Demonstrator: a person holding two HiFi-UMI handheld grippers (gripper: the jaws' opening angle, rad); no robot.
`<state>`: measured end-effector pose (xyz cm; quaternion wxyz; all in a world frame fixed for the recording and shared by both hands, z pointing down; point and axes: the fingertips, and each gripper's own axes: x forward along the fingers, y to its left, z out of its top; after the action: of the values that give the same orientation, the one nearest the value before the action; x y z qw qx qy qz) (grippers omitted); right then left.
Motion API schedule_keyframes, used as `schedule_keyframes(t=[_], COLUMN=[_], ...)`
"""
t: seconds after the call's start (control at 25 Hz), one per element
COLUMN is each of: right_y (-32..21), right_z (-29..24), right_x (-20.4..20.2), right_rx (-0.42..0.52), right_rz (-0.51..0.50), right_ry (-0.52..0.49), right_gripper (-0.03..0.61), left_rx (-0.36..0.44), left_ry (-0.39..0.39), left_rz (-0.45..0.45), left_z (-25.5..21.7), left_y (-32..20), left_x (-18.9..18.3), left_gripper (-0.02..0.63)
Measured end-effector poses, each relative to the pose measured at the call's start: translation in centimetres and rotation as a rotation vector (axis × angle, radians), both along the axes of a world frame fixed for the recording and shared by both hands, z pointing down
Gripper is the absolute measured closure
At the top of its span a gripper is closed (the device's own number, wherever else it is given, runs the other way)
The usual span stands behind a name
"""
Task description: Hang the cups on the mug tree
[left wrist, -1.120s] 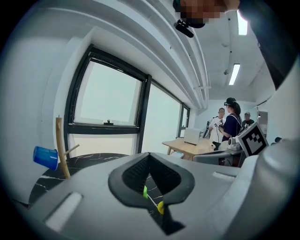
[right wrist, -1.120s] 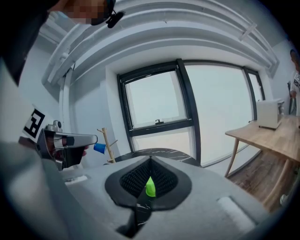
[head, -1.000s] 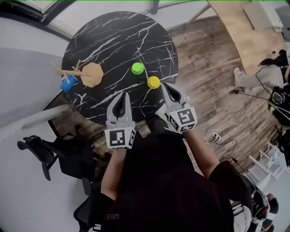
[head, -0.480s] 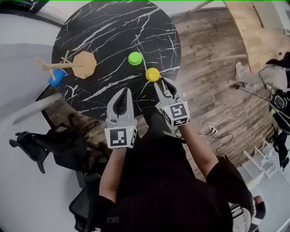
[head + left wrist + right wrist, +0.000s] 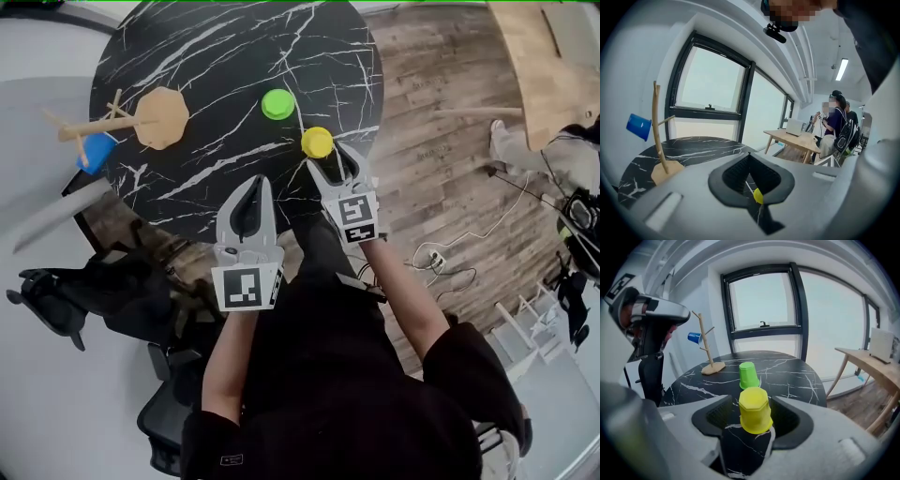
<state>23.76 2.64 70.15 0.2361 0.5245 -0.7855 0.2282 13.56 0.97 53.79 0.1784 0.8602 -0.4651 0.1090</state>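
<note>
At the left edge of the round black marble counter [image 5: 234, 56] stands the wooden mug tree [image 5: 161, 117], with a blue cup [image 5: 97, 152] already hung on one of its pegs. Other pegs show bare.

Nearer the middle, over the counter's near rim, the left gripper [image 5: 253, 185] hovers with its jaws pressed together and nothing between them. It seems to have no part in the present step.

Right of it, a green cup [image 5: 277, 103] sits upside down on the counter, apart from everything else. Just beyond it toward the near right, a yellow cup [image 5: 317, 142] also sits upside down.

The right gripper [image 5: 330, 161] is at this yellow cup. Its jaws have just been opening and are spread wide, one on each side of the cup. Its own view shows a gap at both pads, so the cup is framed but not gripped.

The step in hand looks like the pick of the yellow cup, with one of three cups done. The next move likely calls for closing squarely on the cup's tapered wall without tipping it. Then comes a lift and a carry leftward across the counter, past the green cup. Hanging it would probably mean turning it so its open mouth slips over a free peg.
</note>
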Motion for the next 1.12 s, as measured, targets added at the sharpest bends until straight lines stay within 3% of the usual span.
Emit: schedule_keyframes(t=[0.52, 1.12], right_y=[-1.1, -0.3], right_z=[1.6, -4.5], right_x=[0.3, -1.1], right_rx=[-0.006, 0.038], right_rz=[0.030, 0.063], right_ry=[0.021, -0.008], right_gripper=[0.356, 0.362], left_rx=[-0.016, 0.001], left_ry=[0.019, 0.043], left_rz=[-0.026, -0.053], left_z=[1.0, -3.3], left_y=[0.1, 0.1], left_x=[-1.1, -5.1], left_gripper=[0.620, 0.618])
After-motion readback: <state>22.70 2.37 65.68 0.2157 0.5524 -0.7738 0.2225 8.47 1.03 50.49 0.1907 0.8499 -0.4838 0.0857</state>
